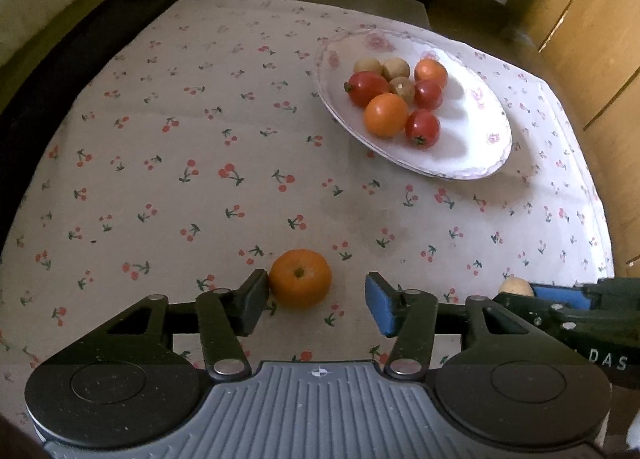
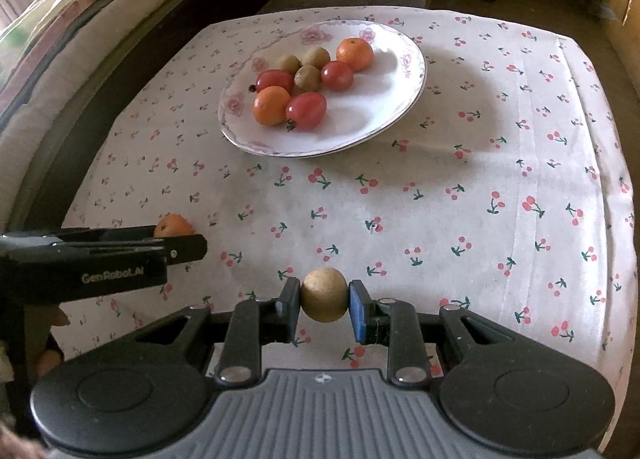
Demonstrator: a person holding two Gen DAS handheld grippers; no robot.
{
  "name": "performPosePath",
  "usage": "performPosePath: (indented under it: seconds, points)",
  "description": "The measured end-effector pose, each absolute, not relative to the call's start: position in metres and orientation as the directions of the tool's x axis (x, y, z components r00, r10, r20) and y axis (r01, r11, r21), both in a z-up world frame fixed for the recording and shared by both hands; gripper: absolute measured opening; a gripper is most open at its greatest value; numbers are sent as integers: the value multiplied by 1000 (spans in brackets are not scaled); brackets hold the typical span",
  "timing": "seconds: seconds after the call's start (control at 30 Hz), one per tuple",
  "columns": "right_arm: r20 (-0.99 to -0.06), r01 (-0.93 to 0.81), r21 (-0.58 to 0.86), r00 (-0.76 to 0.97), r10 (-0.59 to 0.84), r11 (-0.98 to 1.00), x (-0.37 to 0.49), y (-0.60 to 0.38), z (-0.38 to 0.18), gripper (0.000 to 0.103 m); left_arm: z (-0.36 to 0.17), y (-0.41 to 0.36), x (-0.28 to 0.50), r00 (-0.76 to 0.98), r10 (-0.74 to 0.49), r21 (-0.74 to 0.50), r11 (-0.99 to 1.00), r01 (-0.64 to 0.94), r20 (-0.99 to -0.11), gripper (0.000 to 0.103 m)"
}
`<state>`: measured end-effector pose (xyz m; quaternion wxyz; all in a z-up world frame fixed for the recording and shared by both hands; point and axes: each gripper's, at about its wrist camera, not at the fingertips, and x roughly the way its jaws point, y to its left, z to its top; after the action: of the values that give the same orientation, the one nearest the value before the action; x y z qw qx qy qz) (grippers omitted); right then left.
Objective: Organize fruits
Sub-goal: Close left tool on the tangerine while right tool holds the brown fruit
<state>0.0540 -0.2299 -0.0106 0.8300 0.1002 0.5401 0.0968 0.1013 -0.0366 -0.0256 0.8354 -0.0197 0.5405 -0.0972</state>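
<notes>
A small orange lies on the cherry-print cloth between the fingers of my left gripper. It rests against the black left pad, and the blue right pad stands well apart from it, so the gripper is open. My right gripper is shut on a round tan longan, held just above the cloth. From the right wrist view, the left gripper shows at the left with the orange behind it. A white flowered plate holds oranges, cherry tomatoes and longans.
The plate sits at the far side of the cloth-covered table. A sofa edge runs along the left and wooden furniture stands to the right. The right gripper lies close beside the left one.
</notes>
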Motion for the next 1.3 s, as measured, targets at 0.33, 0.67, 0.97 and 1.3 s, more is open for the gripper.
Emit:
performPosePath:
  seconds: [0.33,0.67,0.97,1.3]
  points:
    - [-880,-55,274,388,274,960,57,-228,-12,28,-28,-43,108,405,-163,-114,983,143,-900,61]
    - [-884,-49,266,387,264,963,62,-229,-16,27,-29,-47,107,429,-116,-44,984,174,-896,43]
    - [-886,-46,257,387,254,965,61,-231,-17,28,-26,-52,102,417,-155,-76,977,199,-895,42]
    - [-876,-31,261,412,250,965,65,-234,-11,28,-13,-64,102,435,-194,-101,969,227,-879,42]
